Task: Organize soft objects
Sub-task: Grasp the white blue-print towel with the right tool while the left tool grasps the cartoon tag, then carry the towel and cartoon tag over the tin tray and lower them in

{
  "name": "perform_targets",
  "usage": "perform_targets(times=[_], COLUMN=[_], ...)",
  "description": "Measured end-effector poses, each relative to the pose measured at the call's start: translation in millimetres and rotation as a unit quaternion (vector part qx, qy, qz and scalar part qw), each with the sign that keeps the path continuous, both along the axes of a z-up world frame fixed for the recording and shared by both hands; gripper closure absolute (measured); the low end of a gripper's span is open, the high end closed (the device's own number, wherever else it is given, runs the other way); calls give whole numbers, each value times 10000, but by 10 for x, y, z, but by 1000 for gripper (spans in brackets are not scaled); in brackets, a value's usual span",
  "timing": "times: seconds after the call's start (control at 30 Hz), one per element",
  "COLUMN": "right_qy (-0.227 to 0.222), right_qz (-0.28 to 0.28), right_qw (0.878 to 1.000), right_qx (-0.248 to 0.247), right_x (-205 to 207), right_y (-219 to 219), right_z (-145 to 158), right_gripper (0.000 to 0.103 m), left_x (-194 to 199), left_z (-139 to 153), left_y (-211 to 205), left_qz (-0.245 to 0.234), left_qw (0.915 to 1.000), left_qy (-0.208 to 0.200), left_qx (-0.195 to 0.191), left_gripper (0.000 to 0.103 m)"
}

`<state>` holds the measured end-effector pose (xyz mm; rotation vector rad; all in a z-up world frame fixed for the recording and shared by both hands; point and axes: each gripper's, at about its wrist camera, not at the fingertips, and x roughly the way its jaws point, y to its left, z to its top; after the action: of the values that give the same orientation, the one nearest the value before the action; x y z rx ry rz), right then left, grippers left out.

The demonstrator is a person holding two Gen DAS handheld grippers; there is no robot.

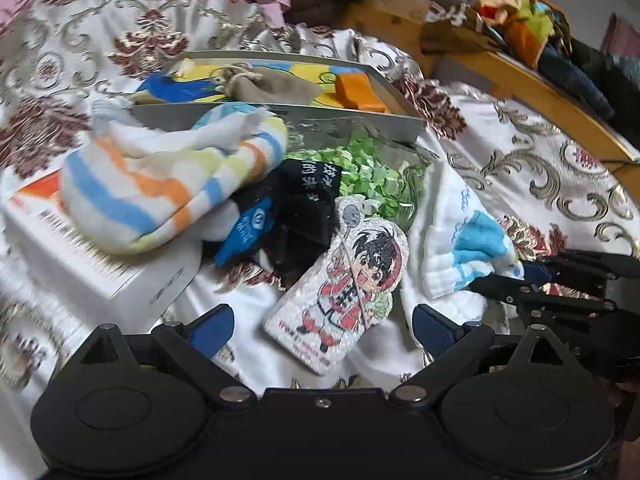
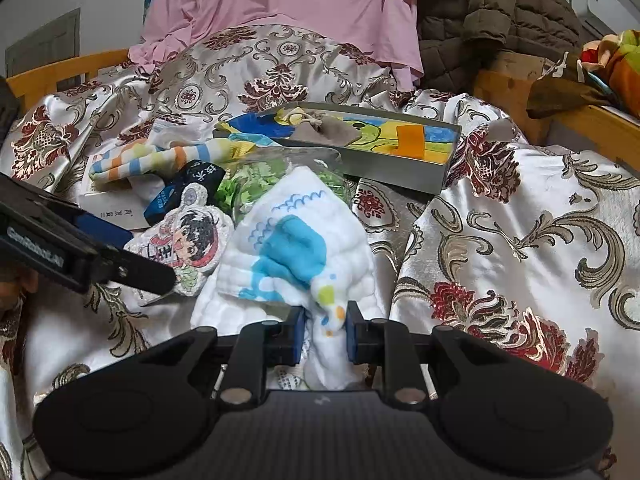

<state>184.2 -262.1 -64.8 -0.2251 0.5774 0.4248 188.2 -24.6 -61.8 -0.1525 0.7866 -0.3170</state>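
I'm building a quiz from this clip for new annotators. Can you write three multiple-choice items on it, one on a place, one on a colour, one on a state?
1. Where does the orange block lie?
A. in the grey tray
B. on the striped towel
C. between the left gripper's fingers

2. What colour is the big patch on the white cloth?
A. red
B. light blue
C. black

3. How does the right gripper stand?
A. wide open
B. shut on nothing
C. shut on the white cloth

Key: 1 A, it sits inside the tray's walls; 2 B, the patch is light blue; 3 C, both pads press a fold of it.
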Motion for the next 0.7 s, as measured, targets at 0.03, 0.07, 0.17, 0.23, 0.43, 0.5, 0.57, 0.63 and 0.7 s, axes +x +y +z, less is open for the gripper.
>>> perform_targets(times=[0.03,0.07,0.17,0.23,0.43,0.5,0.57,0.63,0.7], right_qy=[7,11,14,11,20,10,7,22,20], right_qz=[-10,-22,-56,-99,-237,-259,-283,-290,-285], right_qw=[10000,10000,10000,9999,9997,9997,9996,9996,9996], right_qx=[14,23,39,45,62,44,43,55,43], right_x=[8,8,23,41,82,83,82,86,85], right_y=[-6,-5,-23,-37,-58,-57,-60,-64,-61], right_z=[-2,-7,-16,-20,-24,-24,-22,-20,-21], right_gripper=[81,81,81,80,80,80,79,79,79], left_x=[36,68,116,125,18,-47,-110,-160,-204], left_z=[-14,-30,-64,-71,-14,23,64,88,85], left_y=[-23,-46,-108,-144,-218,-240,-278,-341,-421], left_qz=[-70,-152,-301,-409,-448,-462,-544,-727,-912], left_qw=[10000,9999,9995,9991,9987,9984,9978,9964,9945], left_qy=[18,41,34,38,-148,-238,-324,-361,-364], left_qx=[10,10,58,75,210,210,215,259,353], left_gripper=[7,7,9,16,34,38,41,48,52])
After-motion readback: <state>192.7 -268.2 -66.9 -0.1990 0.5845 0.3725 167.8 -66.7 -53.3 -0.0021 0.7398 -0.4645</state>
